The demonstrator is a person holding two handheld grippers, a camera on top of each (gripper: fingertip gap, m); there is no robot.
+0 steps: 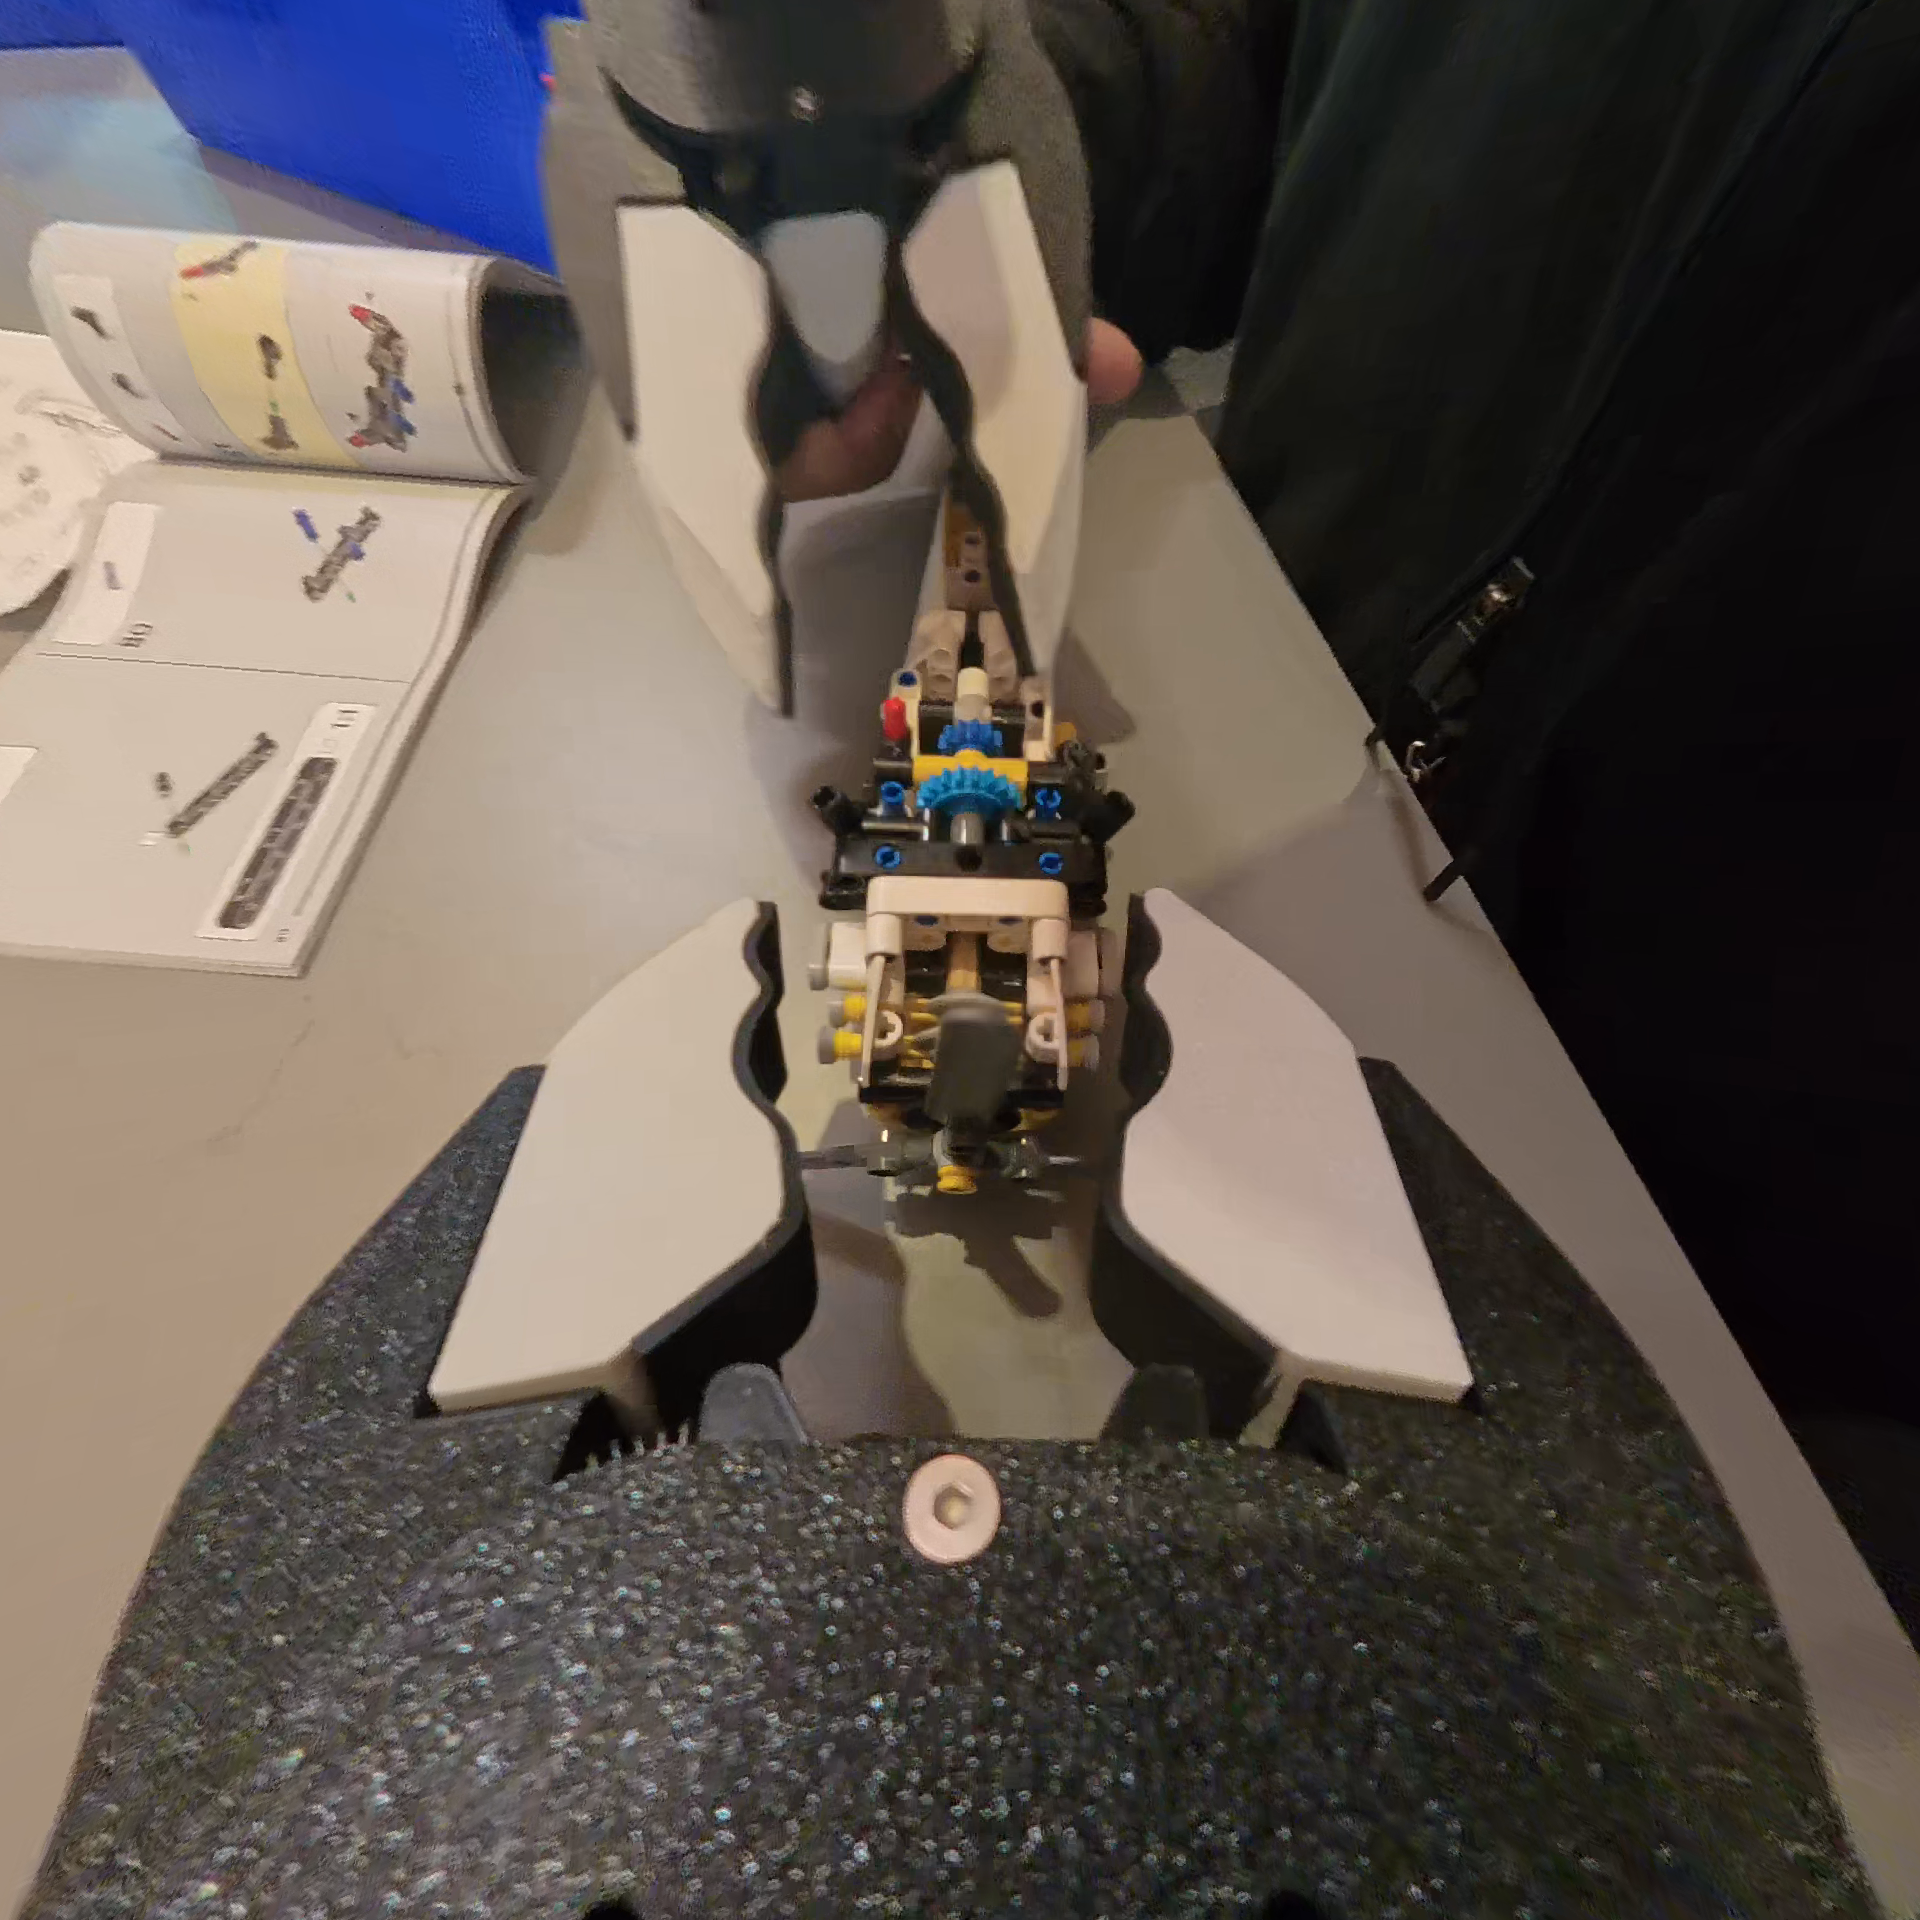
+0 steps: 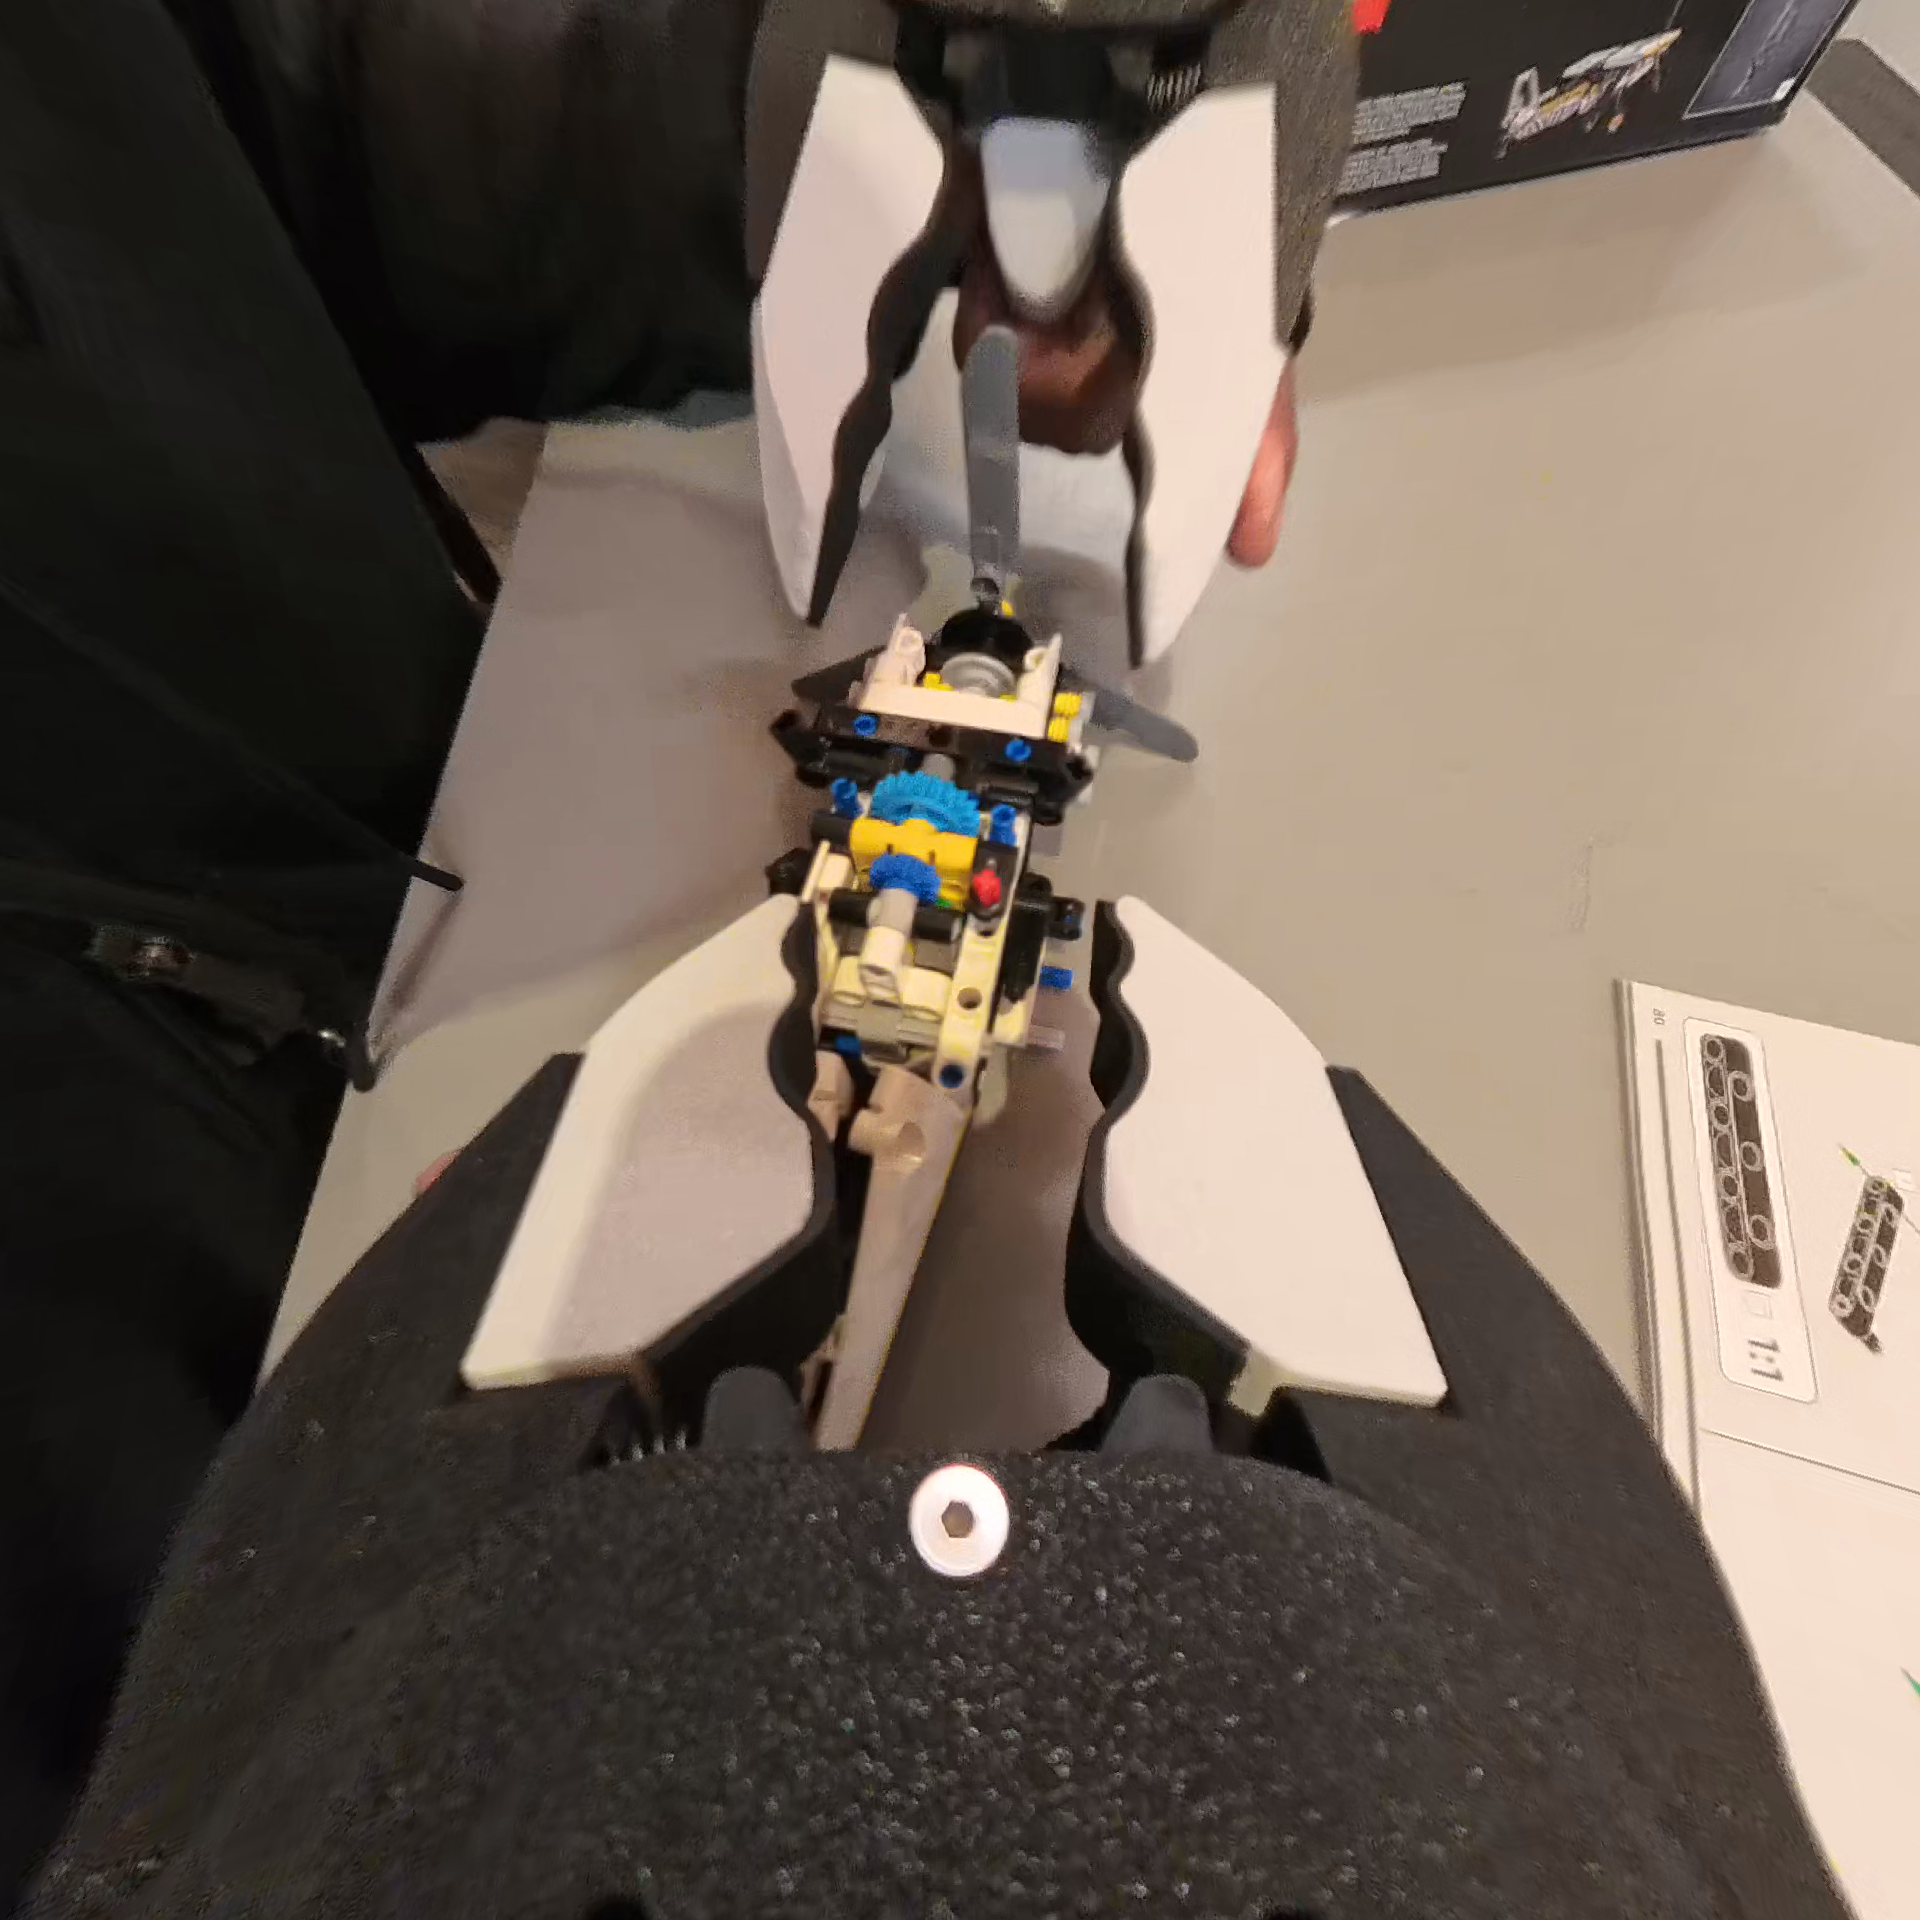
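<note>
Item: brick-built model [image 1: 966,935], white, black and yellow with blue gears [image 1: 961,795] and a grey propeller [image 1: 971,1070] at one end, lying lengthwise on the grey surface [image 1: 582,1039] close to the edge where a person in dark clothing [image 1: 1558,416] stands. Left gripper [image 1: 951,997]: jaws spread wide on either side of the propeller end, a clear gap between each dark pad and the model, nothing in its grasp. Right gripper [image 2: 945,997]: set at the opposite, tail end, jaws also apart; the left finger [image 2: 800,997] lies against or just beside the model's white frame (contact cannot be told), the right finger [image 2: 1112,997] stands apart from it with bare surface between, so no clamp is seen. A long tan beam [image 2: 894,1247] of the model runs back between the right gripper's fingers toward its body. Beyond the model, each wrist view shows the other gripper facing it, a hand [image 1: 1112,364] behind. Off to the side, away from the person: an open instruction booklet [image 1: 260,675] with one page curled over. Farthest, toward the surface's far corners: a dark printed box [image 2: 1558,94] and a blue container [image 1: 343,114].
</note>
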